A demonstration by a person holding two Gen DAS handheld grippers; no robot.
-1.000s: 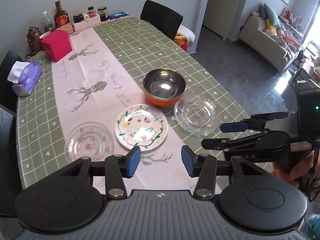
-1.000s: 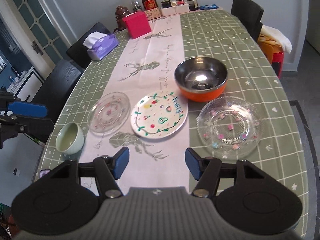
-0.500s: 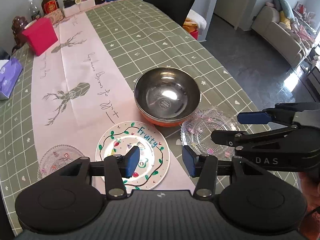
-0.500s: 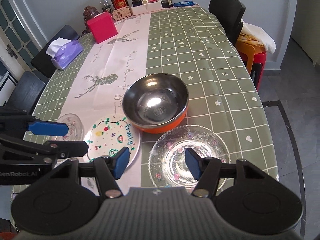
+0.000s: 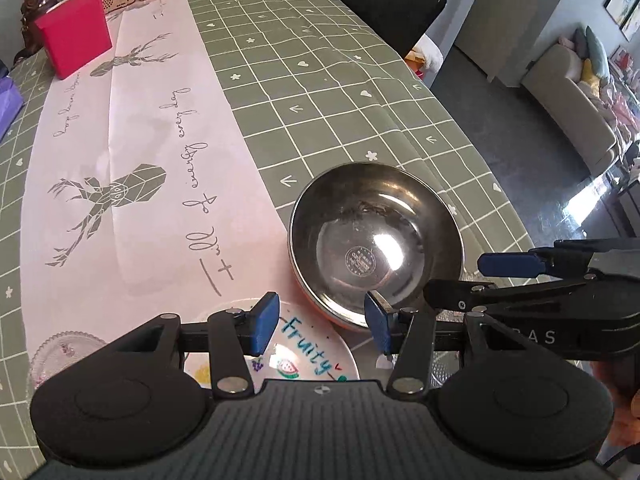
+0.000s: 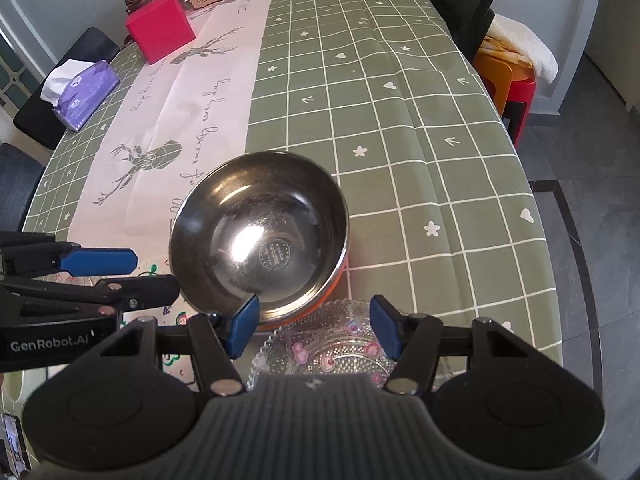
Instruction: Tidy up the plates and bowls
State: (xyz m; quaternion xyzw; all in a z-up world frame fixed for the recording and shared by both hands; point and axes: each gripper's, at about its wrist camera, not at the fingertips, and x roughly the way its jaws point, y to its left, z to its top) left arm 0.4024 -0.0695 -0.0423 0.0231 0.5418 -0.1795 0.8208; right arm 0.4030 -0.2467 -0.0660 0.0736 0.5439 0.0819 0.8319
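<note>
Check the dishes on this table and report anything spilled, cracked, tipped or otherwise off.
Nothing stands out. The steel bowl sits upright and empty, with no spill around it. The glass plate and the painted "Fruity" plate lie flat on the tablecloth, no cracks showing on the visible parts. Both are partly hidden, so I cannot vouch for the rest.

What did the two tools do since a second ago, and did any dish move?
Both tools came forward and down toward the steel bowl. The left tool now hangs over the painted plate, the right tool over a glass plate. Both are open and hold nothing. No dish moved.
</note>
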